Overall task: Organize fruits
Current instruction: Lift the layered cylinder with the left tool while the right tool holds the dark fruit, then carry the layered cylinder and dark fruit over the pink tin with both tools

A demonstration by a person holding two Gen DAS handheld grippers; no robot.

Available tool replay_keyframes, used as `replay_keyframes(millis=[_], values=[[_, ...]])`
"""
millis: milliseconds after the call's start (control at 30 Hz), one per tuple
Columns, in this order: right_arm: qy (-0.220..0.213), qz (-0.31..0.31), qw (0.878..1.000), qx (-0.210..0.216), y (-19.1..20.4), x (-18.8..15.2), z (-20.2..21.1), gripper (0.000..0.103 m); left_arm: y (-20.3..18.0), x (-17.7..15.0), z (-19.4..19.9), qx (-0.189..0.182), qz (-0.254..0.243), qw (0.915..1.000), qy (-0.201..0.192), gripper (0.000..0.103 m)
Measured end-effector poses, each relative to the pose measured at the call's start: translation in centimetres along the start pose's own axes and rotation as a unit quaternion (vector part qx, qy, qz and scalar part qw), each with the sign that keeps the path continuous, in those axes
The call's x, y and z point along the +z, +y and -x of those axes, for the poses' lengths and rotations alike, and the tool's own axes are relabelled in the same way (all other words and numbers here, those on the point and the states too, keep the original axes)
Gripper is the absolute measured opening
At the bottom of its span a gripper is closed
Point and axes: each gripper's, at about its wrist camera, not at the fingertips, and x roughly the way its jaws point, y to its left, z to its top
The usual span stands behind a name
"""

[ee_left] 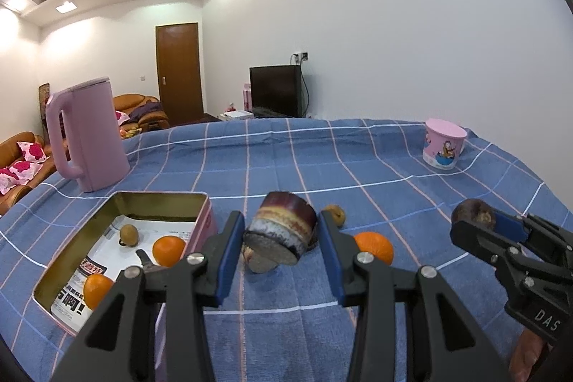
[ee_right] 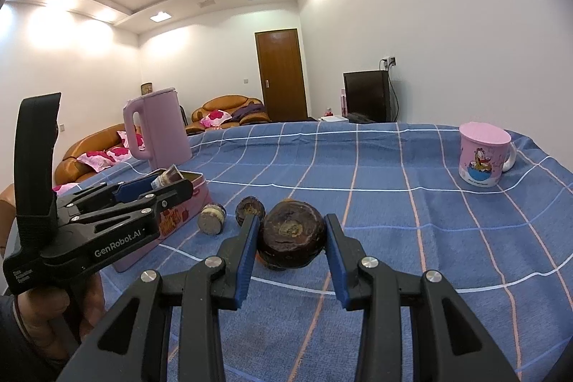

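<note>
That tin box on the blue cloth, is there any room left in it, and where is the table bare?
The tin box has bare paper at its far end, behind the small brown fruit. The tablecloth lies free between the pink jug and the pink mug. Crowded: fruit beside the box, near both grippers' fingers.

Oranges: three, two [ee_left: 168, 251] [ee_left: 97, 290] in the tin [ee_left: 164, 203] and one [ee_left: 374, 246] on the cloth. Dark purple stalk pieces: four visible [ee_left: 281, 227] [ee_right: 292, 234] [ee_right: 212, 218] [ee_right: 250, 210]. Small brown fruits: two [ee_left: 128, 234] [ee_left: 335, 213]. Pink kettle: one [ee_left: 87, 138]. Pink mug: one [ee_right: 484, 154].
</note>
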Motion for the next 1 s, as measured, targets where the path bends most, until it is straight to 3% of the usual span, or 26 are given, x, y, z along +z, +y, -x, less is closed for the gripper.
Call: replay_keyframes(millis=[533, 1000], values=[[-0.015, 0.022, 1.000, -0.011, 0.6, 0.0, 0.4, 0.039, -0.2, 0.0, 1.3, 0.009, -0.007, 0.9993, -0.036, 0.044], [0.011, 0.030, 0.999, -0.001, 1.5, 0.6, -0.5, 0.039, 0.9, 0.2, 2.1, 0.019, -0.004, 0.9987, -0.048, 0.044]])
